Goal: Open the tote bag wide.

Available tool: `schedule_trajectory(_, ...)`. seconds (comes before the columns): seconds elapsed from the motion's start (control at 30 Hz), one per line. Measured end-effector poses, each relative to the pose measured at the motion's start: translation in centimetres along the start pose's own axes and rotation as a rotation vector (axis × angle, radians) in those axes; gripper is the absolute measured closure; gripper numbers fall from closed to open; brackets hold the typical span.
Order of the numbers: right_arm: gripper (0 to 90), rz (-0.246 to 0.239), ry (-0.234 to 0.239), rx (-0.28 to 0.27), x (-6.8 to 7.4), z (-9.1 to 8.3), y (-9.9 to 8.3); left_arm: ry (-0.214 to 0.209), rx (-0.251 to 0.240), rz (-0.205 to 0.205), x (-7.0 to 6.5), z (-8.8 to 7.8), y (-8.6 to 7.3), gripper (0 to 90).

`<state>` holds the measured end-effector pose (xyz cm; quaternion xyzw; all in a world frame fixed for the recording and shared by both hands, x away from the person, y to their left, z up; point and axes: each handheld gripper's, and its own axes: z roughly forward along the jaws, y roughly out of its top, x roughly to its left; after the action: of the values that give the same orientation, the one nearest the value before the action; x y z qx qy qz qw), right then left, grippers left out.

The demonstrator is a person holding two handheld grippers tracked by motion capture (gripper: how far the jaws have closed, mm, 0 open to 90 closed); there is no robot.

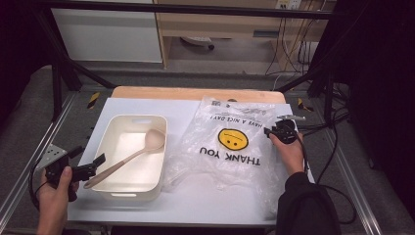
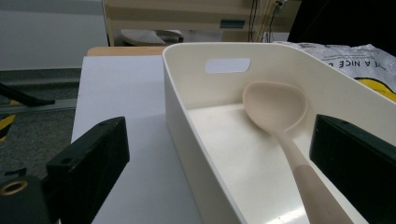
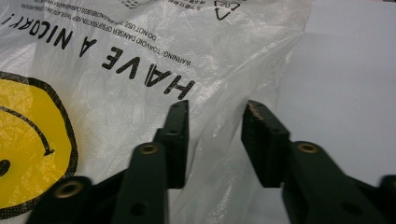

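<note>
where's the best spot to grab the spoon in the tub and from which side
Probably the handle's thick end, where it rises over the tub's near-left rim and sticks out in free air. The bowl end lies low against the far wall, harder to reach. The left gripper, jaws open, is already beside it; come in from the near-left, jaws straddling the handle crosswise.

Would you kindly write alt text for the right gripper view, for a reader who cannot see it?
Two black tongs stand apart over the edge of a crinkled clear plastic bag, a fold of it between them but not yet pinched. The bag bears black lettering and part of a yellow smiley face. To the right lies the white tabletop.
</note>
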<state>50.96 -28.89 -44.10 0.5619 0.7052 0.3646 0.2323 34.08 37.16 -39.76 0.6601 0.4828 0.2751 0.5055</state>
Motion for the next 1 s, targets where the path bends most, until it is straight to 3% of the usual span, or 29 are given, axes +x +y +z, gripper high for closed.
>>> schedule_trajectory(0.03, 77.3, 0.014, 0.011, -0.003, 0.0, -0.1, 0.0, 0.001, 0.001, 0.000, 0.0, 0.0, 0.0, 4.6)
schedule_trajectory(0.07, 77.3, 0.014, 0.011, -0.003, 0.0, -0.1, 0.0, 0.002, 0.002, 0.001, 0.0, 0.0, 0.0, 4.6)
schedule_trajectory(0.13, 88.3, 0.042, 0.027, -0.014, -0.2, -0.7, -0.3, -0.001, 0.002, 0.001, 0.0, 0.1, 0.0, 4.5)
schedule_trajectory(0.17, 89.8, 0.042, 0.023, -0.020, -0.3, -1.0, -0.5, -0.001, 0.002, 0.002, -0.1, 0.1, 0.0, 4.6)
schedule_trajectory(0.47, 90.0, 0.084, -0.043, -0.080, -0.9, -3.8, -2.2, 0.000, -0.002, -0.001, -0.1, 0.0, 0.1, 4.5)
schedule_trajectory(0.57, 90.0, 0.095, -0.068, -0.098, -1.3, -5.0, -3.6, 0.010, -0.016, -0.008, 0.0, -0.2, 0.2, 4.5)
schedule_trajectory(0.83, 90.0, 0.093, -0.096, -0.085, -1.8, -7.5, -5.6, 0.003, -0.008, -0.003, -0.1, -0.1, 0.1, 4.5)
schedule_trajectory(1.0, 89.9, 0.081, -0.086, -0.059, -1.6, -9.0, -6.6, 0.004, -0.010, -0.004, -0.1, -0.1, 0.1, 4.4)
